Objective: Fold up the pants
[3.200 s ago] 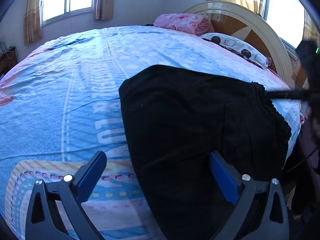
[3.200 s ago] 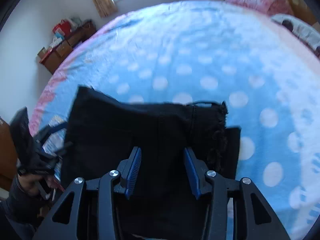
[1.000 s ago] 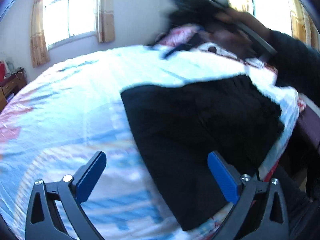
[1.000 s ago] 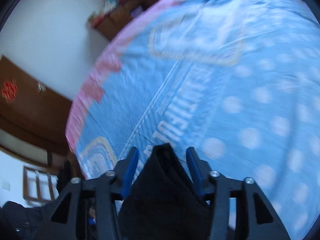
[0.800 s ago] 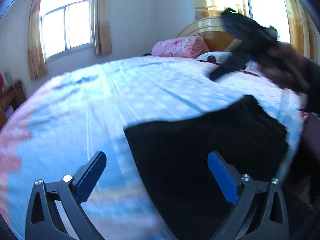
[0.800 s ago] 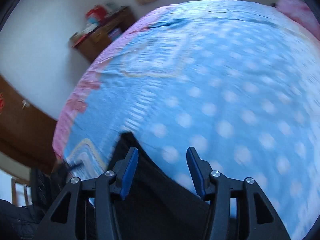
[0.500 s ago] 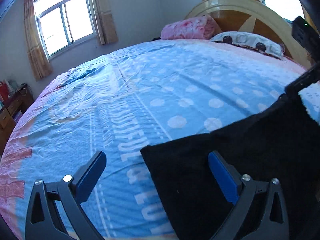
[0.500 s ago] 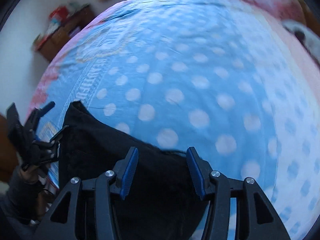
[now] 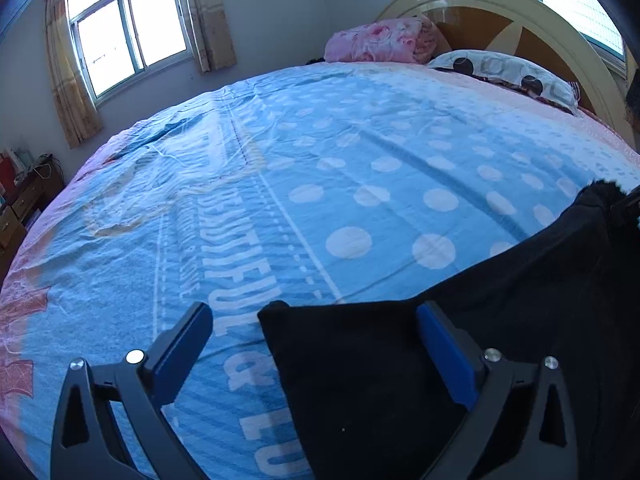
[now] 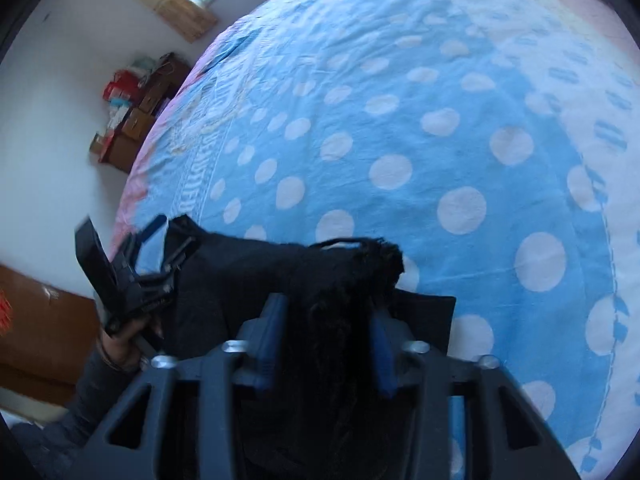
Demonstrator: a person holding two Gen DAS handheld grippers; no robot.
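Observation:
The black pants (image 9: 460,344) lie folded near the front edge of the blue polka-dot bedspread (image 9: 320,184). My left gripper (image 9: 316,344) is open, its blue fingers wide apart over the pants' near left corner. In the right wrist view the right gripper (image 10: 326,340) has its blue fingers closed in on the bunched waistband of the pants (image 10: 280,276), the frayed edge sticking out ahead. The left gripper (image 10: 136,272) and the hand holding it show at the left of that view, beside the pants' far corner.
A pink folded blanket (image 9: 380,40) and a spotted pillow (image 9: 504,72) lie by the wooden headboard (image 9: 520,20). A wooden cabinet with boxes (image 10: 132,116) stands by the wall past the bed's far side. Windows with curtains (image 9: 128,36) are behind.
The right gripper swung the pants up and across, then came down at the waistband end. The left gripper shifted so only the pants' left corner lies between its fingers.

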